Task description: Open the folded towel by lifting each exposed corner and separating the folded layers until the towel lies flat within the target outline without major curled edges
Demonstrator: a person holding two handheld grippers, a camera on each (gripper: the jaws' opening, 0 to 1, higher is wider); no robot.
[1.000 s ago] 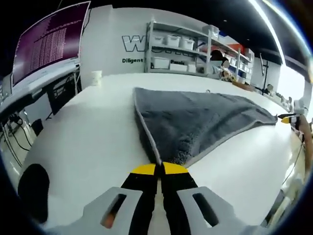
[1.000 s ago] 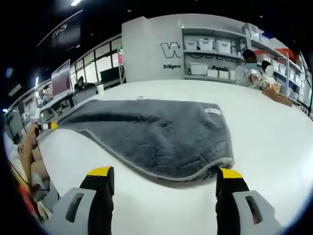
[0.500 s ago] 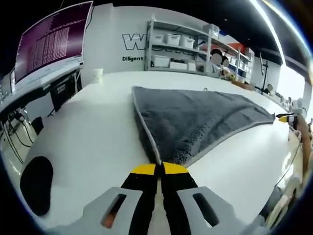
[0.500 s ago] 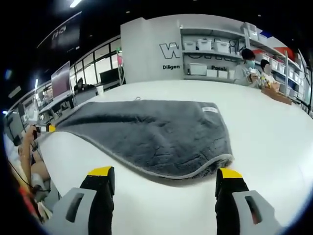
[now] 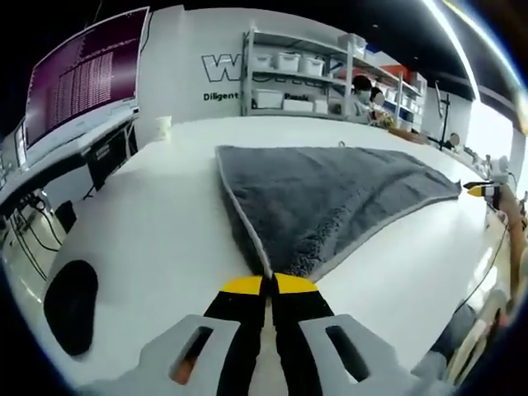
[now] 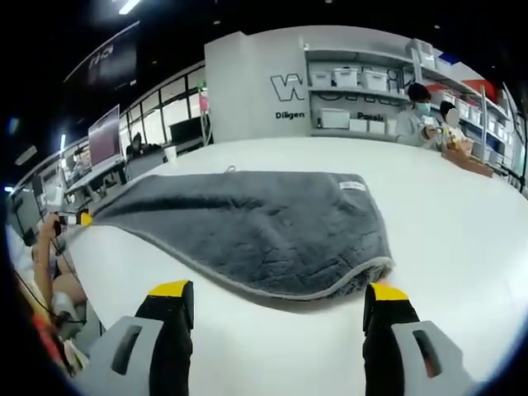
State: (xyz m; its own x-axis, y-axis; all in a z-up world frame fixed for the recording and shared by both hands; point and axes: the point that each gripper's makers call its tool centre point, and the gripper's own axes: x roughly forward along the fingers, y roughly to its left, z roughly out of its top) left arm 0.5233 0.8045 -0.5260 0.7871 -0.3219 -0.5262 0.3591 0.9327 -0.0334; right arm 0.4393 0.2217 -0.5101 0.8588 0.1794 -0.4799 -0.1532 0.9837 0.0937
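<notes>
The grey towel [image 5: 330,194] lies spread on the big white table [image 5: 157,223], nothing lying on top of it. The left gripper [image 5: 270,285] is clenched on the towel's near corner, jaws pressed together. The right gripper [image 6: 279,295] hangs released just short of the towel's [image 6: 264,223] near edge, jaws wide apart. Far behind stand shelves [image 6: 355,91] of white bins with people [image 6: 417,111] beside them. A monitor [image 5: 78,70] sits off to the left, and a white cup [image 5: 162,129] stands near the table's far edge.

"Diligent" on white wall [image 5: 177,58]
</notes>
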